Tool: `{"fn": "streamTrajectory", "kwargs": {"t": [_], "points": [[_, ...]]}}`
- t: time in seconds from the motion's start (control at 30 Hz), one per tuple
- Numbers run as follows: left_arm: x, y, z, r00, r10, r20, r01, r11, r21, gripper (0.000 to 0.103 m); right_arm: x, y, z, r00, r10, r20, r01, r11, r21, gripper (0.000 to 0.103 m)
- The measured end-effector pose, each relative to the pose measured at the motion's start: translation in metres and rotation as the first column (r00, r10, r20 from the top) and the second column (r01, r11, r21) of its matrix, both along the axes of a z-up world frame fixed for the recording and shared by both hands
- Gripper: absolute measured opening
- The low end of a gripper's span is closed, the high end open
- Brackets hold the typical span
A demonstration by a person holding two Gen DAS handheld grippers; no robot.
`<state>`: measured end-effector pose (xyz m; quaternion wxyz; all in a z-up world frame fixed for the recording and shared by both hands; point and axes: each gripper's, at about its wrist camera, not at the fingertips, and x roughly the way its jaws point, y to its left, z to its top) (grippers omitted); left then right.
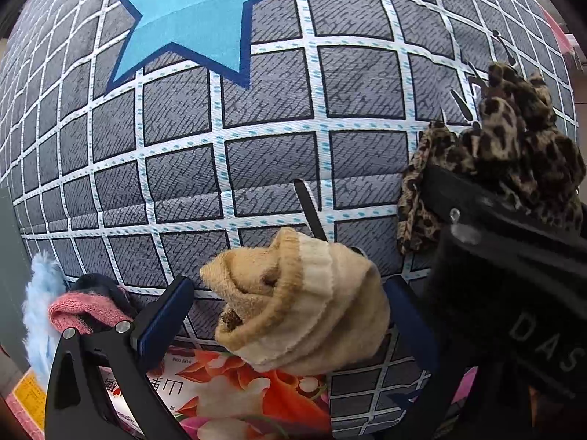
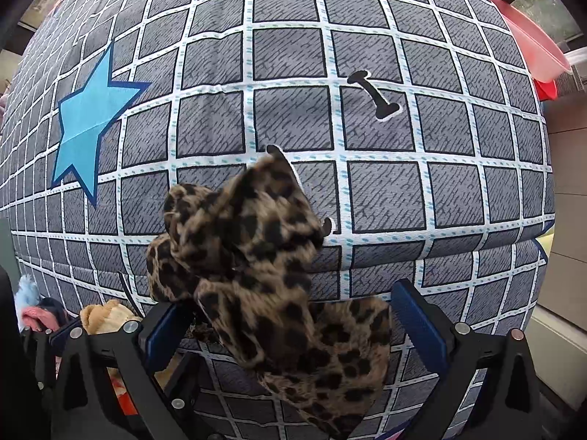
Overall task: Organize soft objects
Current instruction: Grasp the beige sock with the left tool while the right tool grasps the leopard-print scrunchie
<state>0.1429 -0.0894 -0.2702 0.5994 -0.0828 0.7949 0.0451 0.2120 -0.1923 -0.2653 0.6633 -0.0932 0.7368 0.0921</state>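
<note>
**Soft Items Held Over the Bed, 1 in Each Tool**

Over a bed dressed in a grey grid-patterned cover (image 1: 271, 84) with a blue star (image 1: 198, 18), both tools were occupied. Between the spread blue pads of the left tool (image 1: 290, 319) sat a rolled beige sock (image 1: 304, 304); the left pad stood visibly apart from the fabric and the right pad was hidden behind it, so whether the sock was truly pinched could not be told. Off to the right, the right tool (image 2: 293, 319) carried a leopard-print cloth (image 2: 256, 256), which bunched up above the pads and hung loose below them. Its blue pads also stood wide of the fabric at the visible edges, and the contact itself was covered, so its grip could not be judged either.

At the near-left edge lay a small heap: a pale blue fluffy item (image 1: 40, 300) and a pink knit piece (image 1: 84, 311) over something dark. A floral printed package (image 1: 234, 392) lay below the left tool.

Likely risks from there: either item could slide free if the pads held only an outer fold, since soft fabric gives and unrolls under its own weight. The dangling tail of the leopard cloth could snag on the other tool, which was close beside it. Dropping the sock short could put it on the package rather than the heap.
</note>
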Motion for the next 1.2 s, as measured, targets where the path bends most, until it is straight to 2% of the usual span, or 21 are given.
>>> {"fn": "streamTrajectory", "kwargs": {"t": [0.2,0.33,0.5,0.53,0.6,0.63,0.67,0.7,0.73,0.77,1.03,1.2], "points": [[0.019,-0.007,-0.006,1.0,0.003,-0.029,-0.003,1.0,-0.008,0.103,-0.008,-0.007,0.004,1.0,-0.009,-0.006,0.009,1.0,-0.01,0.103],[0.018,-0.003,-0.011,1.0,0.007,-0.026,-0.007,1.0,-0.008,0.103,0.002,0.002,-0.006,1.0,-0.01,-0.013,0.01,1.0,-0.02,0.103],[0.005,-0.003,0.0,1.0,0.027,-0.011,-0.027,1.0,-0.004,0.102,0.003,0.0,-0.001,1.0,-0.008,0.003,0.008,1.0,-0.024,0.102],[0.005,-0.004,0.002,1.0,0.025,-0.004,-0.025,1.0,-0.004,0.099,0.001,0.0,0.001,1.0,-0.008,0.008,0.008,1.0,-0.023,0.101],[0.002,-0.008,0.008,1.0,0.009,0.014,-0.009,1.0,0.001,0.091,-0.005,0.0,0.009,1.0,0.005,0.025,-0.005,1.0,-0.016,0.088],[0.002,-0.011,0.011,1.0,-0.002,0.025,0.002,1.0,0.004,0.082,-0.007,0.002,0.013,0.999,0.015,0.035,-0.015,1.0,-0.012,0.083],[0.002,-0.013,0.015,0.999,-0.013,0.04,0.012,1.0,0.009,0.071,-0.009,0.004,0.016,0.999,0.026,0.045,-0.026,1.0,0.001,0.074],[0.001,-0.014,0.019,0.999,-0.016,0.046,0.016,1.0,0.01,0.064,-0.01,0.006,0.019,0.998,0.032,0.052,-0.033,0.999,0.008,0.059],[0.0,-0.014,0.022,0.998,-0.022,0.052,0.021,1.0,0.01,0.049,-0.011,0.006,0.022,0.998,0.031,0.061,-0.032,0.999,0.016,0.051],[0.001,-0.016,0.024,0.998,-0.034,0.059,0.034,0.999,0.01,0.029,-0.011,0.004,0.024,0.998,0.017,0.059,-0.019,0.999,0.035,0.049],[-0.008,-0.019,0.05,0.983,-0.109,0.145,0.109,0.994,0.009,0.025,-0.014,-0.023,0.044,0.994,-0.087,0.072,0.078,0.99,0.121,0.048],[-0.017,-0.028,0.084,0.955,-0.191,0.228,0.188,0.982,0.037,0.025,-0.024,-0.045,0.066,0.988,-0.124,0.097,0.108,0.983,0.151,0.048]]}}
